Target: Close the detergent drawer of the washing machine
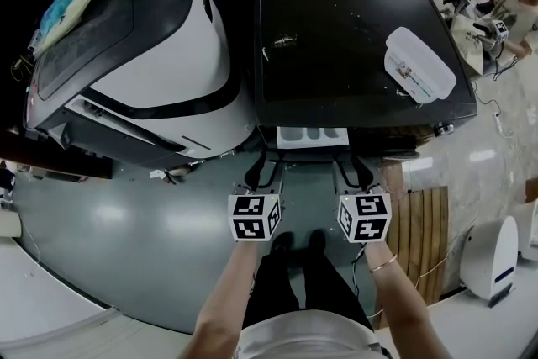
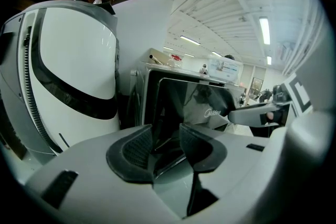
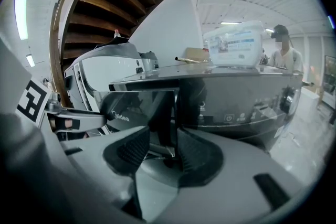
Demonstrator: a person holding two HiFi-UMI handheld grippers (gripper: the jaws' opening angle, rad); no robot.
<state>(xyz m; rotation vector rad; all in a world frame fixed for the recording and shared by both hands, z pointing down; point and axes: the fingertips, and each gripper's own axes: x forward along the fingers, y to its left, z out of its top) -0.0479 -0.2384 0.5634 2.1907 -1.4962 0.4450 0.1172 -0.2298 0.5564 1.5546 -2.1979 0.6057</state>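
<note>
At the front of the dark washing machine (image 1: 336, 38), the detergent drawer (image 1: 313, 135) sticks out toward you, and its white tray is open to view. Your left gripper (image 1: 262, 172) sits just in front of the drawer's left corner and your right gripper (image 1: 355, 172) just in front of its right corner. Whether either one touches the drawer front, I cannot tell.

Both sets of jaws are spread. The left gripper view shows nothing between its jaws, only the glossy drawer front beyond them. The right gripper view shows the edge of that front lined up in the gap, with no pad pressing on it.

You have no need to pinch anything. Bring the jaw tips flat against the drawer front, one toward each end. Push straight in along the line of the drawer, keeping both hands moving together. An uneven shove would likely skew the tray and jam it on its runners. Keep the tips below the tray's rim so they don't slip over into it. I judge the step done when the front sits flush with the machine's panel.

By count there is:
- one drawer with three compartments
- two grippers
- two machines side by side, the dark one and a white machine (image 1: 160, 38) to its left
- one white lidded box (image 1: 419, 65) on the dark machine's top
</note>
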